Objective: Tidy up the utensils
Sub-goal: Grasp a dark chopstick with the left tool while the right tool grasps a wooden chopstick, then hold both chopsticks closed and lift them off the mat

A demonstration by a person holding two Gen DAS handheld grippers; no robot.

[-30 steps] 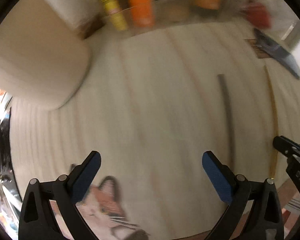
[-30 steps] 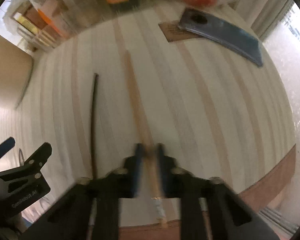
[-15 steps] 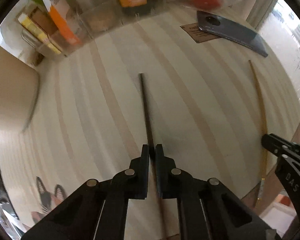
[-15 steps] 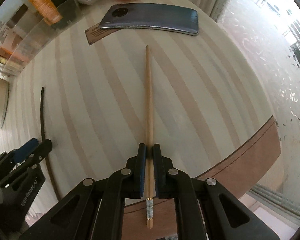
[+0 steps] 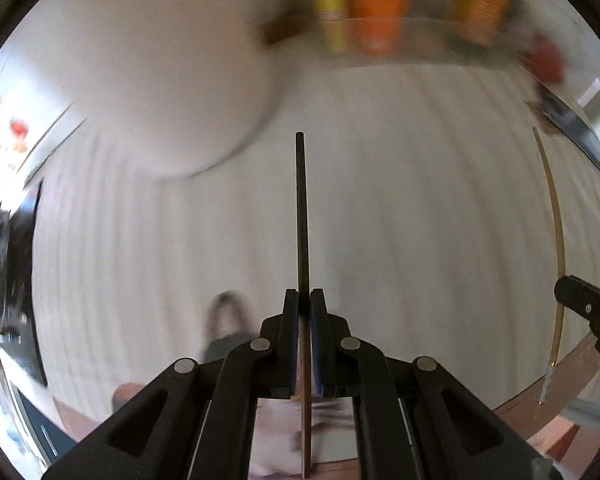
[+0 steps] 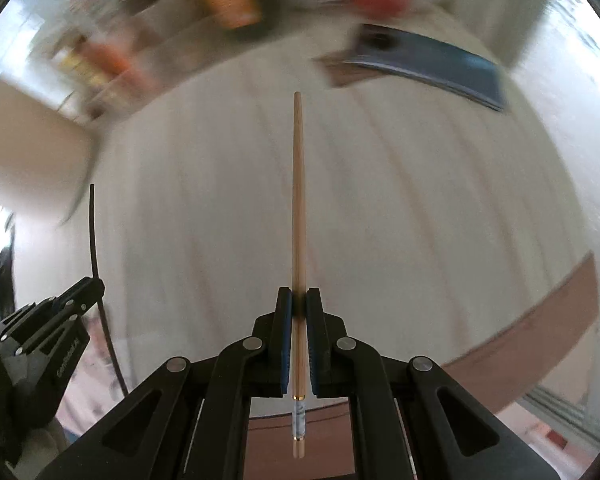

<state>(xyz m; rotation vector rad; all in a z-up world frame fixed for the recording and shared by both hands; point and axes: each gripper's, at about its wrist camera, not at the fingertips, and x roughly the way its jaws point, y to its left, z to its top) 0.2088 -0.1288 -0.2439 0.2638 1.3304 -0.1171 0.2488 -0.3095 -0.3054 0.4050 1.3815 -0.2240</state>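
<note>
My left gripper [image 5: 304, 294] is shut on a thin dark chopstick [image 5: 302, 216], which points away from me above the pale striped table [image 5: 400, 208]. My right gripper [image 6: 299, 292] is shut on a light wooden chopstick [image 6: 298, 200] with a patterned end, also held off the table. In the left wrist view the wooden chopstick [image 5: 556, 240] curves along the right edge, beside the right gripper's finger [image 5: 588, 308]. In the right wrist view the dark chopstick [image 6: 96, 256] and the left gripper [image 6: 60, 316] show at the left.
A large cream cylinder [image 5: 140, 80] stands at the back left. A clear organizer with orange and yellow bottles [image 5: 380, 12] lines the far edge. A dark phone [image 6: 432, 68] lies on a brown card at the back right. The table's brown rim [image 6: 540, 336] curves near me.
My left gripper went from wide open to shut on the dark chopstick and lifted it. My right gripper raised the wooden chopstick off the table. Both views now blur from motion.
</note>
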